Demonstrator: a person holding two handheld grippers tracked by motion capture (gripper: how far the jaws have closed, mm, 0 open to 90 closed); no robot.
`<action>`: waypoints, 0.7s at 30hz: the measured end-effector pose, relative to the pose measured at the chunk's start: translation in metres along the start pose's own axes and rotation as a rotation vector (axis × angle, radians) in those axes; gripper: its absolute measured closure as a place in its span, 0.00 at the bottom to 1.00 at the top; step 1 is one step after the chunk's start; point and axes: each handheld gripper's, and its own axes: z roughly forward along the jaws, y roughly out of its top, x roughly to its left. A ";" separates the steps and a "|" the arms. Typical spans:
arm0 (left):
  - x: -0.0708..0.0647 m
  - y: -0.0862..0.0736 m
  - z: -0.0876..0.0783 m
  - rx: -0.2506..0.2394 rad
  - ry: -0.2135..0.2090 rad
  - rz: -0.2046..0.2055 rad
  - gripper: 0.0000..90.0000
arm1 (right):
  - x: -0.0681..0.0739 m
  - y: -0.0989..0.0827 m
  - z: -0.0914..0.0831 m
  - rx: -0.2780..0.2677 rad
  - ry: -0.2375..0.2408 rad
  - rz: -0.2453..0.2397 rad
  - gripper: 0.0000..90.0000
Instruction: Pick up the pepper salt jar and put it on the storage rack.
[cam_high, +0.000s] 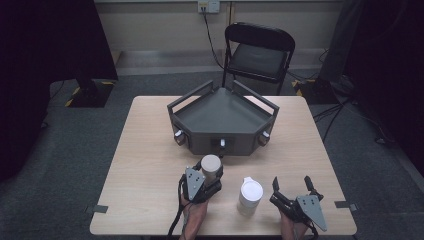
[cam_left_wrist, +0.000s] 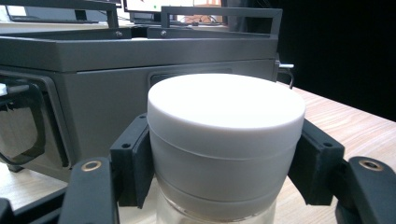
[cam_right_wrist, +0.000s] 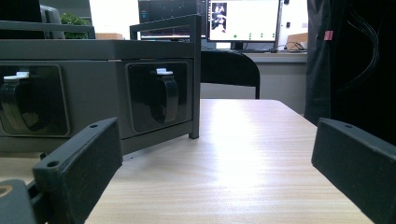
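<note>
From the high view, my left gripper (cam_high: 209, 176) has its jaws closed around the white-lidded jar (cam_high: 211, 166), which stands on the bench (cam_high: 150, 165) just in front of the grey angular tray unit (cam_high: 222, 122). A second white jar (cam_high: 249, 195) stands near it to the right, untouched, and my right gripper (cam_high: 291, 186) rests beside that one with its jaws spread wide and nothing in them.

In the left gripper view, both pads (cam_left_wrist: 135, 161) press the sides of the jar's white lid (cam_left_wrist: 226, 112); the clear glass body shows below.

In the right gripper view, my jaws stand far apart over bare bench (cam_right_wrist: 243, 154), the tray unit (cam_right_wrist: 93, 88) ahead to the left.

I judge the grasp made; lifting and placing the jar are left, and the second jar waits.
</note>
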 end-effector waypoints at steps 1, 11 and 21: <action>0.000 0.000 0.000 0.000 -0.001 -0.002 0.37 | 0.000 0.000 0.000 0.000 0.000 0.000 0.01; -0.001 0.001 0.000 0.003 0.007 -0.006 0.38 | 0.000 0.000 0.000 0.000 -0.002 0.000 0.01; -0.002 0.004 -0.002 0.009 0.024 -0.007 0.38 | 0.000 0.000 0.000 0.000 -0.002 0.000 0.01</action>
